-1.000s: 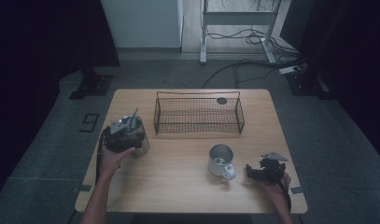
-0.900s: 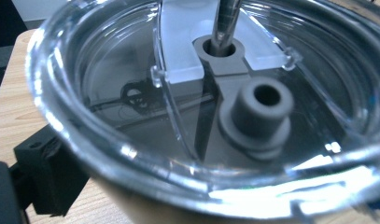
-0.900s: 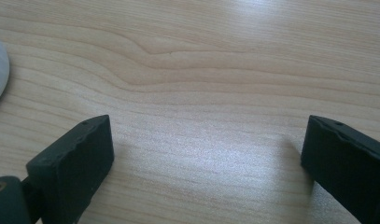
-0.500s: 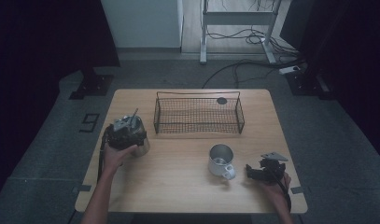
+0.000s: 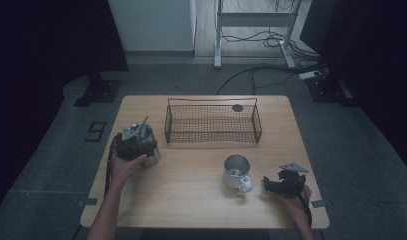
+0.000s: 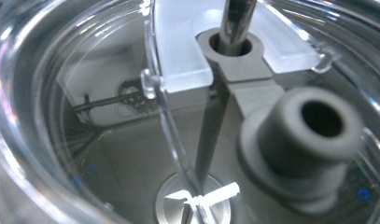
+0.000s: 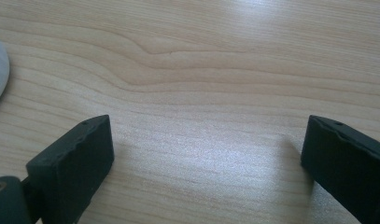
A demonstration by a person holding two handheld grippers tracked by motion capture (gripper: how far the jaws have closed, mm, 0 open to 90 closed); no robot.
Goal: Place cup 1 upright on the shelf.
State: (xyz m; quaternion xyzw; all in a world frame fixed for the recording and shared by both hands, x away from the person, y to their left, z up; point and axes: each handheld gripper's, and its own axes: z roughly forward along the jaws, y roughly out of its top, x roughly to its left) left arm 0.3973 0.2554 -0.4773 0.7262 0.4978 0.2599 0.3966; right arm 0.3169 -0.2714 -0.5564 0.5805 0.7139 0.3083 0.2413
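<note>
Wooden table (image 5: 191, 195) — right gripper (image 7: 204, 158) wide apart — mug (image 5: 237, 172) near.

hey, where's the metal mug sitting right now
In the high view, the metal mug stands on the wooden table, right of centre, just in front of the wire basket and beside the right gripper.

From the high view I saw a dim, underexposed room; the desk (image 5: 201, 195) was the brightest patch, the surroundings fell to near black, and the picture was soft and grainy. In the left gripper view, a clear container (image 6: 47, 140) was blurred at the edges, with white glare near the bottom. In the right gripper view, a pale sheen lay on the wood, and the right tool (image 7: 204, 168) cast soft shadows.
</note>
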